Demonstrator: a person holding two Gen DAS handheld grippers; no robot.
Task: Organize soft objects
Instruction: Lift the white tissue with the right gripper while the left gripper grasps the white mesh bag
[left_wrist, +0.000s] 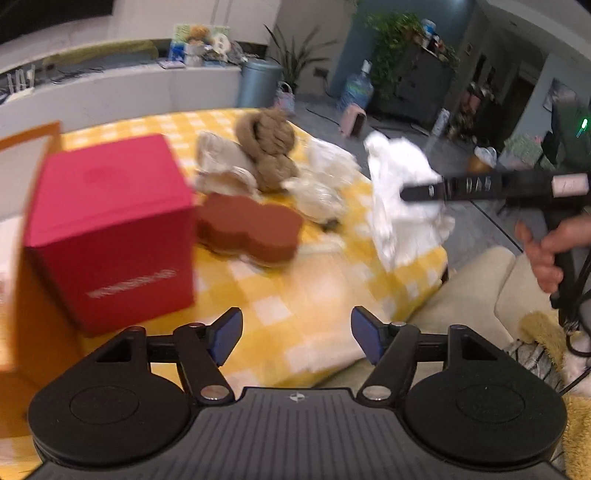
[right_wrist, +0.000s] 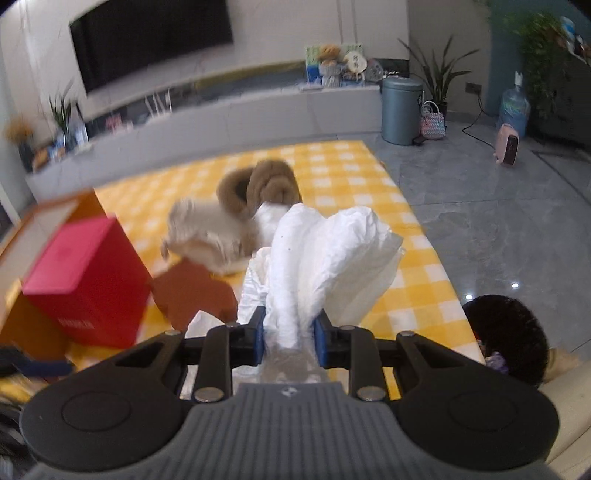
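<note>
A yellow checked tablecloth (left_wrist: 295, 295) is seen bearing a red box (left_wrist: 110, 232), rust foam piece (left_wrist: 251, 229) and brown plush (left_wrist: 269, 151) in a cluster. A white crumpled cloth (right_wrist: 325, 254) is clamped in the right gripper (right_wrist: 289, 338), held above the table's right edge, hanging roughly upright. The left gripper (left_wrist: 297, 338) is spread, nothing between, nearer the box; the foam piece lies between cloth and box.

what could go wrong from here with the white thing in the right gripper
1. The right gripper pinches only a bunched end of the white cloth; most of it hangs free and could slip out.
2. The loose part might drag over the cream items and the brown knotted plush and shift them.
3. Both views are blurred, so aiming could be off.
</note>
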